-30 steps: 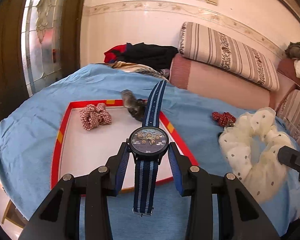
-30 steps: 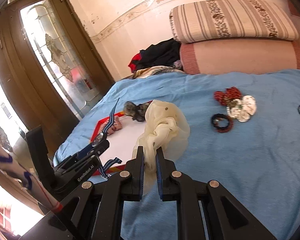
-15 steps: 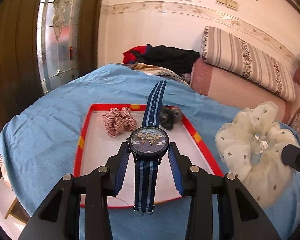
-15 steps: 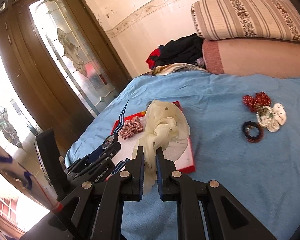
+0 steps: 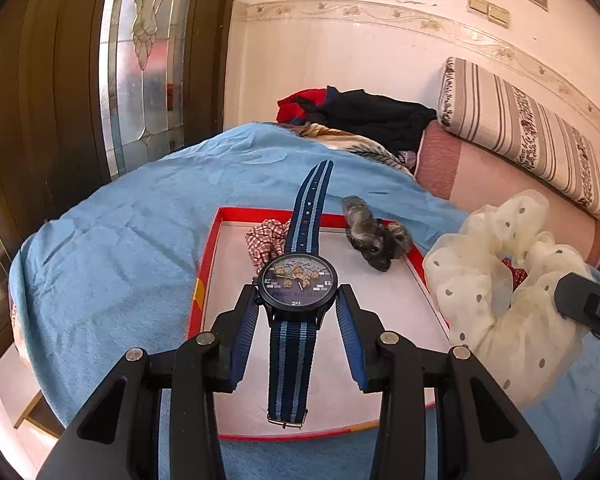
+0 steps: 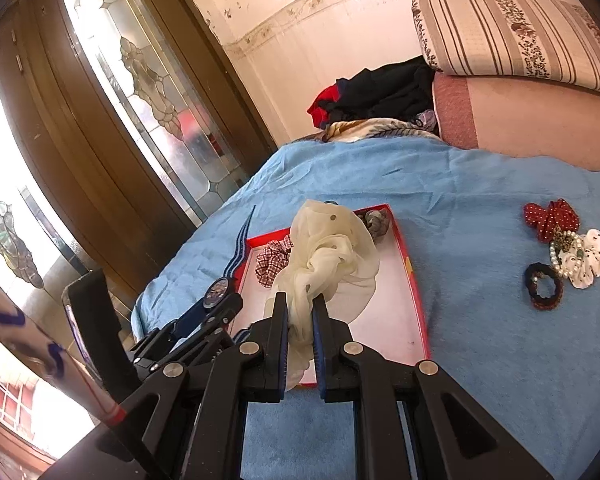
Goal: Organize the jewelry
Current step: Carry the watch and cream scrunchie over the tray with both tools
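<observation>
Left wrist view: the left tool (image 5: 298,312) is pinching a watch (image 5: 298,283) by its case, the blue striped strap running out past the fingertips and hanging below. It is holding the watch above the white floor of a red-rimmed tray (image 5: 204,276) lying on a blue blanket (image 5: 112,248). A checked scrunchie (image 5: 264,240) and a grey scrunchie (image 5: 374,240) are sitting toward the tray's far end. The near half is looking bare; judged best to lower there, letting the strap's hanging end settle inside the near rim before spreading the tool.

Right wrist view: the right tool (image 6: 300,312) is pressing nearly together on a cream dotted scrunchie (image 6: 332,252), which is hanging over the tray's middle. A red bow (image 6: 550,218), a pearl bracelet (image 6: 566,256) and a dark hair tie (image 6: 544,286) are lying well apart on the blanket to the right. The two tools are sitting close side by side, so room between them is looking tight; placing one item at a time seems safer.
</observation>
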